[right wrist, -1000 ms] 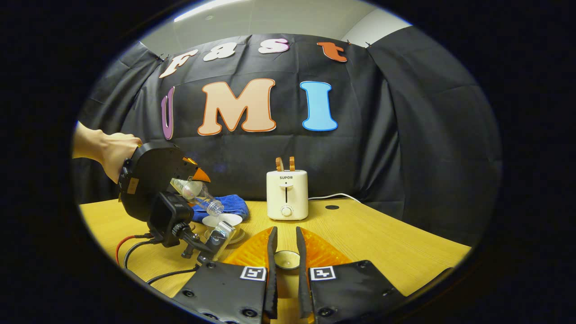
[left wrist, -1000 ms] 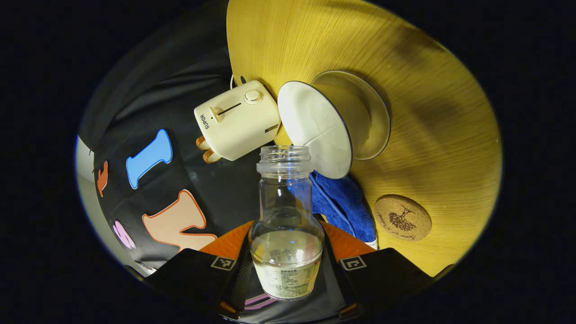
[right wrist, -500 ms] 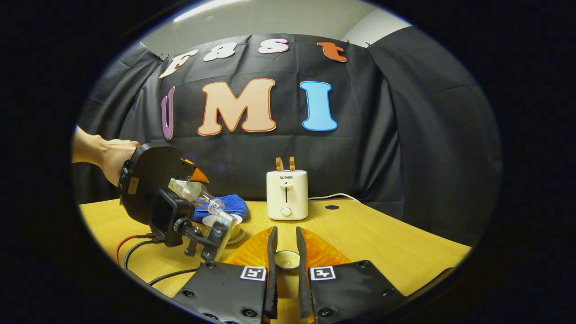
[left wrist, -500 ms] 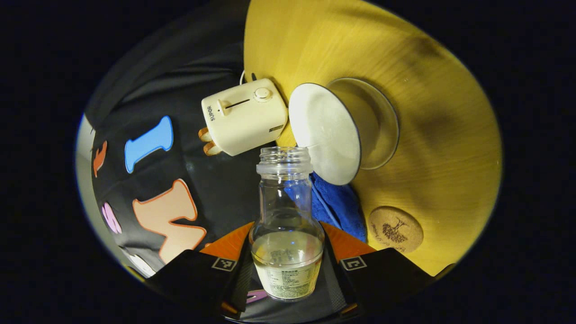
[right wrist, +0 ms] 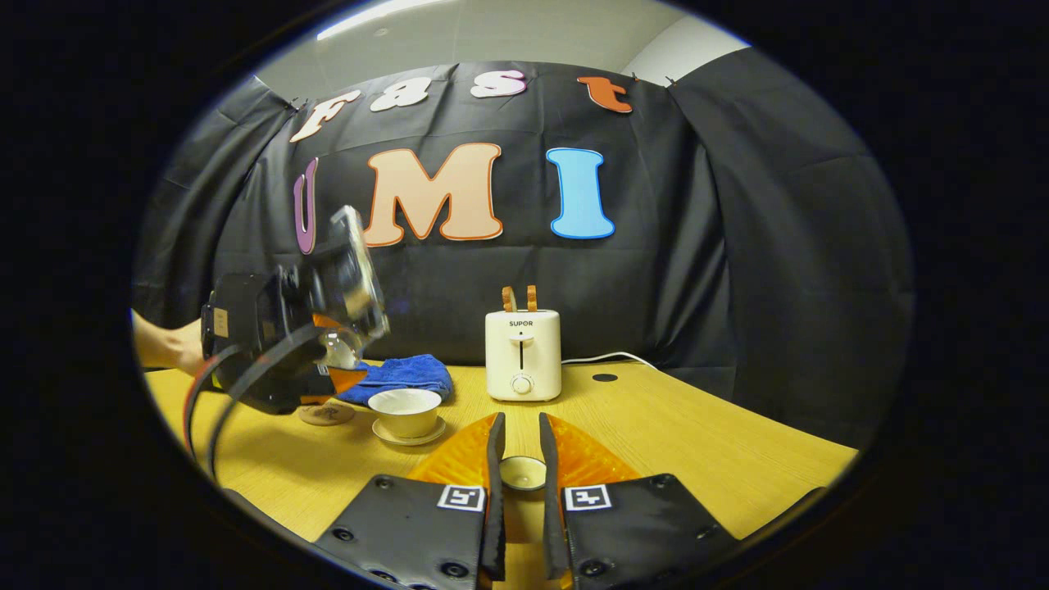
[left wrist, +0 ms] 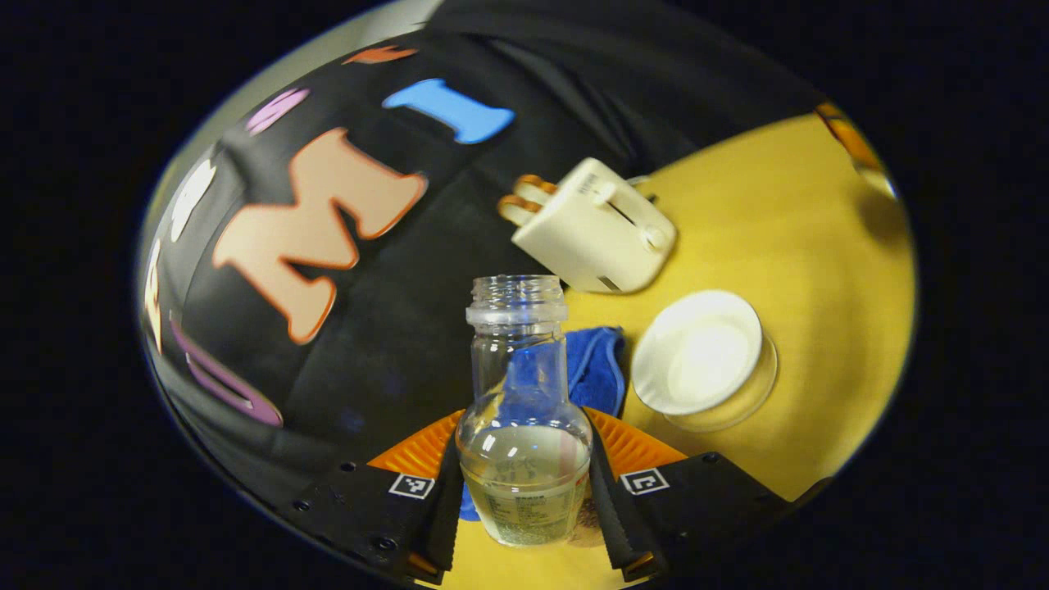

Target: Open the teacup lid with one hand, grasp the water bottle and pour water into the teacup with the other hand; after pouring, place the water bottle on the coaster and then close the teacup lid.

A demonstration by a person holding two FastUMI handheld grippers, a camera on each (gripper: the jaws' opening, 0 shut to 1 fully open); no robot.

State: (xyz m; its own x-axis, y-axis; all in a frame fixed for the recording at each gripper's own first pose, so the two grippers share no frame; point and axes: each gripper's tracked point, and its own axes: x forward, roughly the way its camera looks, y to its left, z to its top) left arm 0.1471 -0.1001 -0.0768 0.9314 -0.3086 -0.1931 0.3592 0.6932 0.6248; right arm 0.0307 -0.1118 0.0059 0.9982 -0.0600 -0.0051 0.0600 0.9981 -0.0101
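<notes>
The left claw grips the water bottle, whose base is cut off between the fingers. The right claw clasps the teacup lid, mostly hidden. The coaster lies half hidden beside the uncovered teacup.

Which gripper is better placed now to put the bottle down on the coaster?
The left gripper. Its jaws already hold the bottle, and it hovers just above the coaster. The right gripper holds the teacup lid, farther from the coaster.

Stuff you can't really make out

Left gripper is motion-blurred at 9 o'clock in the right gripper view, hiding most of its water bottle; coaster half tucked underneath.
</notes>
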